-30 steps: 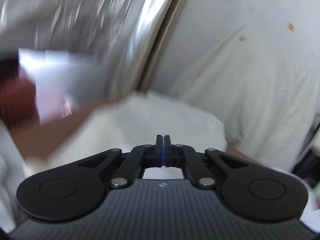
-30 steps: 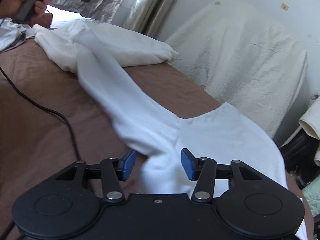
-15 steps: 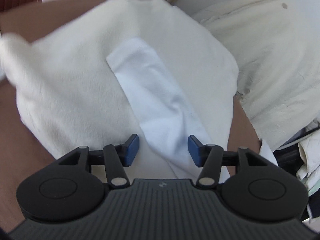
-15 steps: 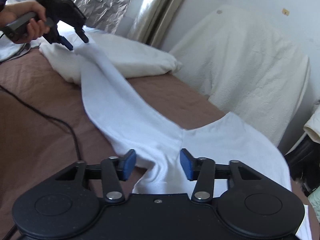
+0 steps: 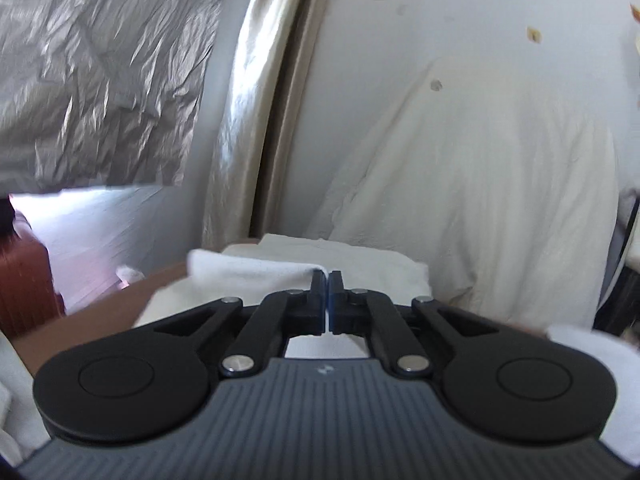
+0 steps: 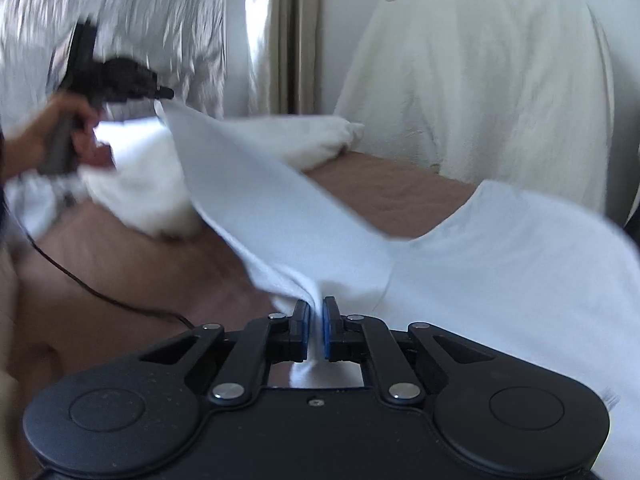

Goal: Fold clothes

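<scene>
A white long-sleeved garment (image 6: 500,264) lies on a brown bed (image 6: 120,264). Its sleeve (image 6: 256,200) stretches up to the far left. My right gripper (image 6: 316,308) is shut on the cloth where the sleeve meets the body. My left gripper (image 5: 327,280) is shut on the sleeve's end (image 5: 248,270). In the right wrist view the left gripper (image 6: 160,94) holds that end lifted above the bed, with the person's hand on its handle.
A cream pillow (image 6: 312,140) lies at the bed's far end. A cream sheet-covered object (image 6: 480,80) stands behind it, by a curtain (image 5: 256,120) and silver foil (image 5: 100,72). A black cable (image 6: 100,296) runs across the bed.
Both grippers have shut: the left on the sleeve end, the right on the cloth at the sleeve's base. The left has lifted the sleeve end off the pillow.
</scene>
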